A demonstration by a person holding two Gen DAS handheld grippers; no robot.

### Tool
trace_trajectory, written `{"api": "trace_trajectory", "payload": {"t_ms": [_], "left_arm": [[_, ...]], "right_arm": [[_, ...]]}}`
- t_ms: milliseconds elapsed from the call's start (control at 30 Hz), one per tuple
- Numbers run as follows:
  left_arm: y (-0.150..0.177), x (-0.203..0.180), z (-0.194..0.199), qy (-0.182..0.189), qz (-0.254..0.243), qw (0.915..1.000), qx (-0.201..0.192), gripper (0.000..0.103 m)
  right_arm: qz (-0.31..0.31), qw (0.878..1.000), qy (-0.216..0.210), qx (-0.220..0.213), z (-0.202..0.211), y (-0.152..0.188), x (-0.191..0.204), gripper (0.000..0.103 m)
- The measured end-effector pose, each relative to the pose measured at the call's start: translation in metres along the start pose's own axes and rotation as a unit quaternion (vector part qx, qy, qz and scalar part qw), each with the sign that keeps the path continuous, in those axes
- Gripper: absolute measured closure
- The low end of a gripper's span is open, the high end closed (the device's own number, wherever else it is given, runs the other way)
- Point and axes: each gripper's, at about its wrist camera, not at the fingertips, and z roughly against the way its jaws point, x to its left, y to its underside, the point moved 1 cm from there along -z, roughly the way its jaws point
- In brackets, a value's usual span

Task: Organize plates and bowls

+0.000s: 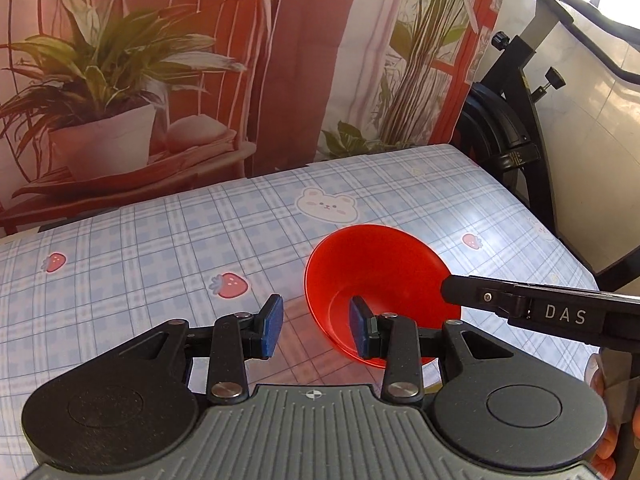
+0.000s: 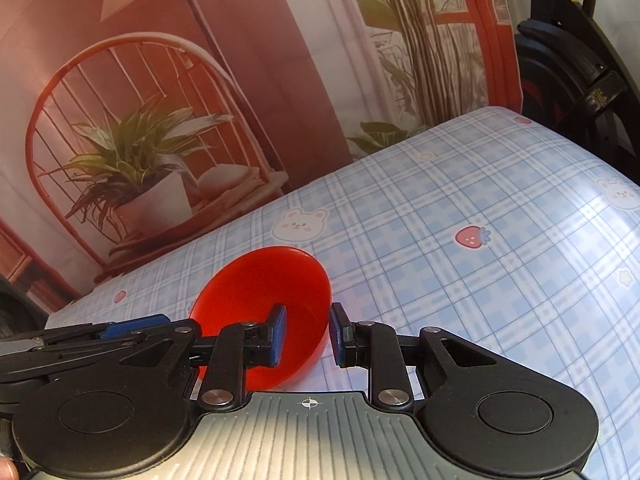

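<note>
A red plastic bowl (image 1: 380,280) stands upright on the plaid tablecloth; it also shows in the right wrist view (image 2: 260,292). My left gripper (image 1: 316,330) is open and straddles the bowl's near left rim, right pad inside the bowl, left pad outside. My right gripper (image 2: 308,336) is open and straddles the bowl's near right rim, left pad inside, right pad outside. The right gripper's finger reaches in from the right in the left wrist view (image 1: 500,300). The left gripper shows at the left in the right wrist view (image 2: 100,336). No plates are in view.
The table (image 1: 140,240) has a blue plaid cloth with bears and strawberries. A printed backdrop (image 1: 160,60) with plants hangs behind it. A black exercise bike (image 1: 512,120) stands past the table's right edge.
</note>
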Motion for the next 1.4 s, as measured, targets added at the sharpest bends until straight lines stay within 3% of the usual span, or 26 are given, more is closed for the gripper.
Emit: {"api": "trace_trajectory", "payload": {"t_ms": [200,233,267,333,800,1133,1400], "left_arm": [[-0.001,0.001,-0.017,0.006,0.007,0.9999,0.005,0.066],[-0.001,0.001,-0.015,0.002,0.01,0.9999,0.002,0.071],[0.0,0.002,-0.015,0.0,0.011,0.9999,-0.001,0.084],[0.001,0.003,-0.008,0.002,0.018,0.9998,-0.005,0.09],[0.012,-0.009,0.08,-0.018,0.007,0.9979,-0.061,0.09],[0.049,-0.03,0.14,-0.004,0.011,0.9954,-0.095,0.09],[0.086,-0.044,0.164,0.009,0.029,0.9945,-0.1,0.09]], "right_arm": [[-0.007,1.0,0.0,0.015,-0.014,0.003,-0.004,0.085],[-0.007,1.0,-0.003,0.016,-0.014,0.003,-0.004,0.089],[-0.007,1.0,-0.002,0.015,-0.014,0.003,-0.003,0.091],[-0.007,1.0,-0.004,0.014,-0.01,0.003,-0.001,0.092],[0.001,0.998,-0.04,-0.044,0.07,0.009,0.034,0.093],[0.011,0.997,-0.04,-0.062,0.134,0.046,0.047,0.093],[0.019,0.997,-0.035,-0.069,0.168,0.078,0.041,0.092]]}}
